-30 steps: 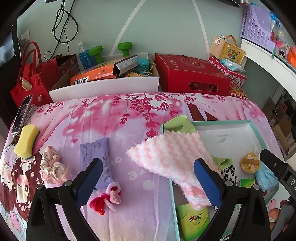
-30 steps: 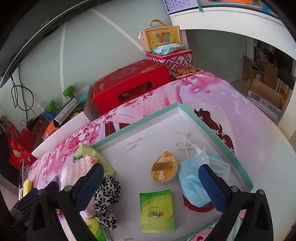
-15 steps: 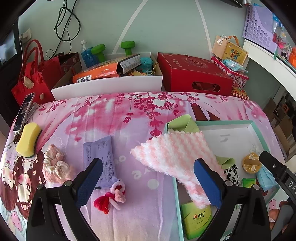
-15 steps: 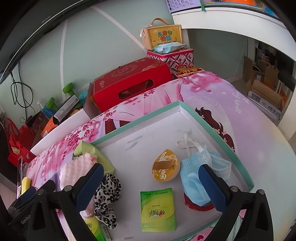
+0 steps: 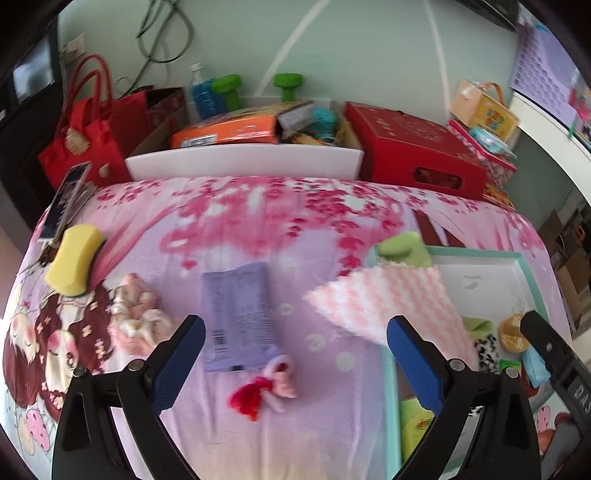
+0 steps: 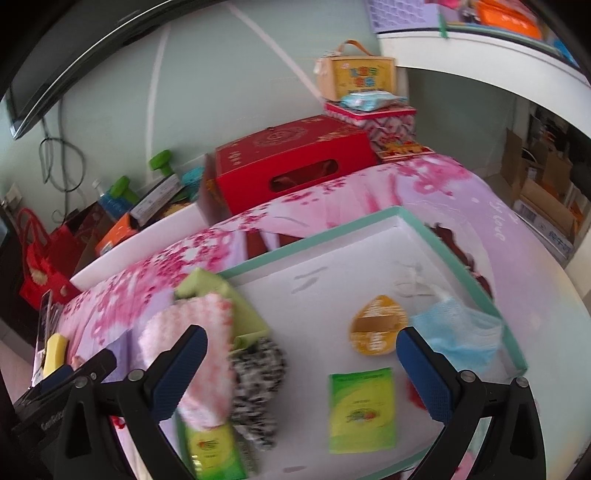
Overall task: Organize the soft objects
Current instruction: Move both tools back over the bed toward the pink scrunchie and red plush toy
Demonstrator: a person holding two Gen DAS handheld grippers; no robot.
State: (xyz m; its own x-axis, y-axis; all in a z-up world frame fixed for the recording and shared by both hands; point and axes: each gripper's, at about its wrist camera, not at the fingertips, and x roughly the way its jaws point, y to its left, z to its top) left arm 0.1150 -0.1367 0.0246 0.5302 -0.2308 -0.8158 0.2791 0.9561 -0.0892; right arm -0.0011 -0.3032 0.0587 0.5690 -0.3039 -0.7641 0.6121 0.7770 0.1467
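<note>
Only left view: sponge (image 5: 74, 259), purple packet (image 5: 238, 317)

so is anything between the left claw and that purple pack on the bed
Nothing visible. The left claw is open, and the purple pack lies flat just ahead between its fingers. The red and pink hair tie sits at the pack's near edge, not covering it.

A pale green wall (image 5: 351, 48) with white curved lines filled the upper frame. Black cables (image 5: 166, 33) hung at upper left. A white shelf (image 6: 480, 62) curved across the upper right, with cardboard boxes (image 6: 543, 192) on the floor below it.
</note>
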